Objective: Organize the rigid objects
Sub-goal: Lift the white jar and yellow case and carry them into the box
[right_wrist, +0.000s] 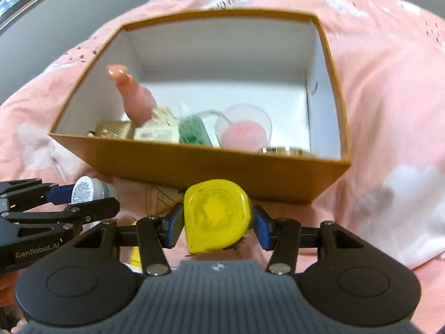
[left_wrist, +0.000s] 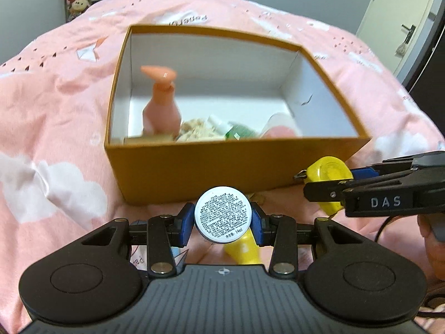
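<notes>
Left gripper (left_wrist: 222,218): clamped on a small white round jar (left_wrist: 222,214), lower centre of the left view. Right gripper (right_wrist: 218,220): clamped on a yellow tape measure (right_wrist: 217,214), lower centre of the right view. Orange box (left_wrist: 194,167): open, mid-frame on the pink bedspread (left_wrist: 55,111), holding a pink pump bottle (left_wrist: 161,103), green bottle (right_wrist: 193,130) and pink candle jar (right_wrist: 244,132).
</notes>
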`<state>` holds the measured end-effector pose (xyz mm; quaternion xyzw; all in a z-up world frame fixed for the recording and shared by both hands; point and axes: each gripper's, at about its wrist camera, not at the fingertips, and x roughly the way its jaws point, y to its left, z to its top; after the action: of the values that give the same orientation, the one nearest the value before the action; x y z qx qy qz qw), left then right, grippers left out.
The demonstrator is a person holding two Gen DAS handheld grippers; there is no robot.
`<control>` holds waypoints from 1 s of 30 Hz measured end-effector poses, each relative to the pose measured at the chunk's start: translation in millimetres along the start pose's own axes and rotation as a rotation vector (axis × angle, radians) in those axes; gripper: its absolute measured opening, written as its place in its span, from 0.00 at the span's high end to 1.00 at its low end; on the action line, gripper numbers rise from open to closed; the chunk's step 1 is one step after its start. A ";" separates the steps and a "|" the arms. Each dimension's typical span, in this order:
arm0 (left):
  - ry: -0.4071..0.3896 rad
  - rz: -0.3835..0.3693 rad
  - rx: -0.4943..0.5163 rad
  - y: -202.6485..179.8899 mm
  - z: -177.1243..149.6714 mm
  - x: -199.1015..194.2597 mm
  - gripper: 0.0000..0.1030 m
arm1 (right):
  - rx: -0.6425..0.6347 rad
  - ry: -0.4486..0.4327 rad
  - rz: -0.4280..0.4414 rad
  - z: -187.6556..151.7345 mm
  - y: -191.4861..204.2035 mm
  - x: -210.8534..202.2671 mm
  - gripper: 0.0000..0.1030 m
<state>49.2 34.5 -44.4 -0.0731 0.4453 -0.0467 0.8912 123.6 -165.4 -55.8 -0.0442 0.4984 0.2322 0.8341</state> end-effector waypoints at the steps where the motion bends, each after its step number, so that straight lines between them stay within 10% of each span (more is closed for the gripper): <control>1: -0.005 -0.003 0.002 -1.2 1.1 -2.5 0.54 | -0.010 -0.008 0.001 2.5 3.5 -2.8 0.49; 15: -0.121 -0.031 0.032 -18.0 41.9 -21.2 0.54 | -0.106 -0.129 0.027 25.8 16.4 -54.4 0.49; 30: -0.095 -0.040 -0.033 -8.4 96.2 38.4 0.54 | -0.224 -0.132 -0.105 102.2 -2.0 -4.5 0.49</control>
<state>149.0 29.1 -16.1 -0.0988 0.4014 -0.0535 0.9090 205.5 -137.6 -1.3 -0.1478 0.4105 0.2447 0.8659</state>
